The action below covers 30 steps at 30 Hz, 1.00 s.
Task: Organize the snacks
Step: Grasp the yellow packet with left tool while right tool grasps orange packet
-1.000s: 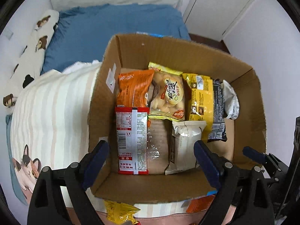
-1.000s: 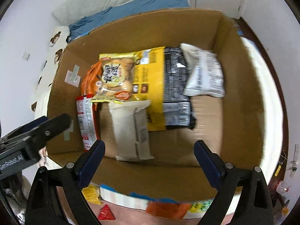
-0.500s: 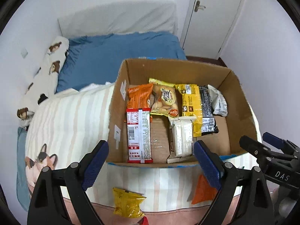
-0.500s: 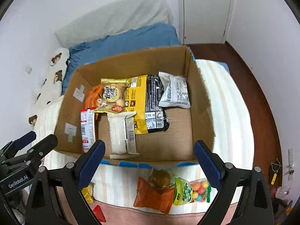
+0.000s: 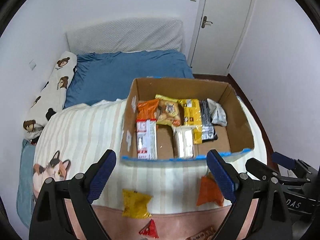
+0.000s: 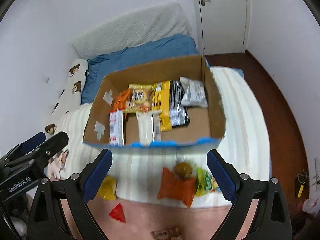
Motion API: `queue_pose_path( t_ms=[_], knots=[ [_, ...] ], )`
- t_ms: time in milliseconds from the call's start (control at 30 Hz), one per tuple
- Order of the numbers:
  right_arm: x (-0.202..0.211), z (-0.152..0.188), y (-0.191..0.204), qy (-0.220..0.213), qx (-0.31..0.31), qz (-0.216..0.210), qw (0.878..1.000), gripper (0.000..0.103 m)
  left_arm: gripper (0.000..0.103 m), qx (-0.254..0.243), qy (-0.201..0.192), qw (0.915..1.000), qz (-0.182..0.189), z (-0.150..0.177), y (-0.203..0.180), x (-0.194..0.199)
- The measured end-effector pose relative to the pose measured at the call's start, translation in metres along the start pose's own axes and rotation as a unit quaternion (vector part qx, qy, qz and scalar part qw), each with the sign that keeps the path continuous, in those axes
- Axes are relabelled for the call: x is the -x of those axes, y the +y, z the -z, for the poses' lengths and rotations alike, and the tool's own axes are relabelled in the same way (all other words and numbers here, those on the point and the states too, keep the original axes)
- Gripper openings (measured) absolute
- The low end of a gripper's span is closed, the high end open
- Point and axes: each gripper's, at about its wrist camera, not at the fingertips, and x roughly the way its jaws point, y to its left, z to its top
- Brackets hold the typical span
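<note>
An open cardboard box (image 5: 240,120) (image 6: 217,110) stands on the bed with several snack packets lying flat inside. Loose snacks lie on the bed in front of it: a yellow packet (image 5: 136,204) (image 6: 108,188), an orange packet (image 5: 210,192) (image 6: 176,188), a small red triangle packet (image 5: 150,228) (image 6: 118,213), a round brown snack (image 6: 183,170) and a green candy bag (image 6: 206,182). My left gripper (image 5: 162,176) is open and empty above the near snacks. My right gripper (image 6: 160,176) is open and empty, to the right of it.
The bed has a striped cat-print blanket (image 5: 80,132), a blue sheet (image 5: 124,74) and a bear-print pillow (image 5: 52,96). A white door (image 5: 222,26) and wood floor (image 6: 280,104) lie to the right. Walls close in left and behind.
Both grippers have pulled back and up from over the box. The box now looks smaller and farther, and the loose snacks in front of it have come into view.
</note>
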Motion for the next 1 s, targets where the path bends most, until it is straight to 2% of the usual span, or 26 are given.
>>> queue_pose_path(
  t_ms=[133, 267, 333, 367, 400, 467, 567, 700, 733, 767, 867, 933, 1000],
  knots=[
    [-0.022, 0.027, -0.01, 0.043, -0.007, -0.003, 0.999, 0.098, 0.093, 0.014, 0.038, 0.999, -0.016, 0.037, 0.014, -0.016],
    [-0.069, 0.055, -0.04, 0.092, -0.062, -0.018, 0.994, 0.097, 0.093, 0.063, 0.108, 0.9915, -0.035, 0.081, 0.046, -0.054],
    [-0.094, 0.066, -0.058, 0.11, -0.095, -0.02, 0.989, 0.091, 0.093, 0.096, 0.135, 0.9854, -0.039, 0.1, 0.064, -0.071],
    [-0.107, 0.071, -0.066, 0.12, -0.112, -0.022, 0.986, 0.079, 0.093, 0.11, 0.146, 0.9822, -0.043, 0.108, 0.072, -0.078],
    [-0.12, 0.076, -0.073, 0.131, -0.127, -0.025, 0.983, 0.072, 0.093, 0.122, 0.16, 0.9784, -0.048, 0.116, 0.079, -0.087],
    [-0.135, 0.084, -0.078, 0.142, -0.144, -0.034, 0.979, 0.071, 0.093, 0.138, 0.179, 0.973, -0.048, 0.129, 0.09, -0.099],
    [-0.15, 0.097, -0.077, 0.161, -0.156, -0.05, 0.973, 0.071, 0.093, 0.141, 0.194, 0.9693, -0.053, 0.138, 0.095, -0.111],
    [-0.154, 0.112, -0.049, 0.217, -0.148, -0.122, 0.957, 0.071, 0.093, 0.138, 0.205, 0.9677, -0.05, 0.144, 0.095, -0.122],
    [-0.149, 0.113, -0.039, 0.225, -0.134, -0.129, 0.956, 0.071, 0.093, 0.136, 0.209, 0.9671, -0.049, 0.144, 0.095, -0.125],
    [-0.144, 0.111, -0.033, 0.224, -0.118, -0.124, 0.959, 0.071, 0.093, 0.135, 0.213, 0.9666, -0.048, 0.144, 0.095, -0.13],
    [-0.133, 0.098, -0.015, 0.188, -0.035, -0.046, 0.98, 0.089, 0.093, 0.13, 0.218, 0.9662, -0.044, 0.142, 0.093, -0.139],
    [-0.14, 0.093, -0.009, 0.184, -0.007, -0.001, 0.983, 0.09, 0.093, 0.125, 0.225, 0.9655, -0.04, 0.14, 0.089, -0.147],
    [-0.155, 0.093, -0.007, 0.202, -0.004, 0.009, 0.979, 0.09, 0.093, 0.12, 0.236, 0.9639, -0.032, 0.136, 0.087, -0.158]
  ],
)
